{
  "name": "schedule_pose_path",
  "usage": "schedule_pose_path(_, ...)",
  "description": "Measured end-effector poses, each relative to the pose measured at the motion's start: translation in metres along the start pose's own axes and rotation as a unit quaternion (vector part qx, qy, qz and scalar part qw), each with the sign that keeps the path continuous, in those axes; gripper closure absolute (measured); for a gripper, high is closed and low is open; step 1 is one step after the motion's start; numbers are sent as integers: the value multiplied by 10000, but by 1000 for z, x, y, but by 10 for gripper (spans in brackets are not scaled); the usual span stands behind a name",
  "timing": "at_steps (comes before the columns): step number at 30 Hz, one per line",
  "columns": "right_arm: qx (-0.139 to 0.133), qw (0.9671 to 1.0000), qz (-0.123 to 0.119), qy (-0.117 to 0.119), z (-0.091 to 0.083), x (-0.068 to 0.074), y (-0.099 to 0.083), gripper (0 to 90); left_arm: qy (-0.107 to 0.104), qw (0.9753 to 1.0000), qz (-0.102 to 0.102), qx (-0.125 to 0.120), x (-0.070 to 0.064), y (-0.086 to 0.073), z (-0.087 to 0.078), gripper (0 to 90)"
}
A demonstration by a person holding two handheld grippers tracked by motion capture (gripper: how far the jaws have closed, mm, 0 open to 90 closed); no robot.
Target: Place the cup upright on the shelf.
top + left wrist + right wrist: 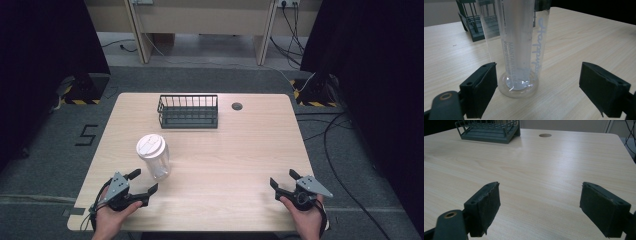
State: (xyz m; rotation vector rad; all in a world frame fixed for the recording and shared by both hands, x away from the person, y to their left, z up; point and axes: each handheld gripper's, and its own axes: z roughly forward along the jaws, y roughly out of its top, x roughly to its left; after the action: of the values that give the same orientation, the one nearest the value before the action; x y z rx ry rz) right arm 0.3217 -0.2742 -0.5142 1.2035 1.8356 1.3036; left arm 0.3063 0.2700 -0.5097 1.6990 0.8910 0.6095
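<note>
Jaws of left gripper (pixel 145 181) stood wide, clear cup (pixel 154 158) just beyond them, near-left on table (pixel 240 150). Right gripper (pixel 284 181) gaped wide, near-right. Wire basket (pixel 188 111) sat far, centre.

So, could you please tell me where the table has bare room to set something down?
The widest bare patch runs from the cup across to the right claw, below the wire basket. It is crowded only at the near left, where the left claw sits by the cup.

Wooden table (pixel 240 155) — tumbler (pixel 154 157), wire basket (pixel 188 111)
</note>
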Motion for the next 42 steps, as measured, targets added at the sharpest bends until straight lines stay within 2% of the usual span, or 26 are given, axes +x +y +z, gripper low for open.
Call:
schedule_pose_path(11, 5, 10000, -16, -14, 0, 0, 0, 171, 52, 10000, -77, 28, 9, 2, 7, 143)
schedule_pose_path(13, 9, 10000, -10, -12, 0, 0, 0, 171, 74, 9999, -123, 47, 12, 2, 11, 144)
schedule_pose_path(20, 13, 10000, -27, -10, 1, 1, 0, 171, 61, 9999, -90, 96, 15, 5, 21, 144)
schedule_pose_path(22, 5, 10000, -27, -15, 1, 0, 0, 171, 62, 9998, -160, 118, 16, 7, 27, 144)
schedule_pose_path(36, 14, 10000, -26, -3, 1, 0, 0, 171, 146, 9998, -60, 147, 18, 14, 46, 141)
schedule_pose_path(42, 16, 10000, -22, -1, 1, 0, 0, 171, 157, 9998, -11, 79, 21, 17, 56, 142)
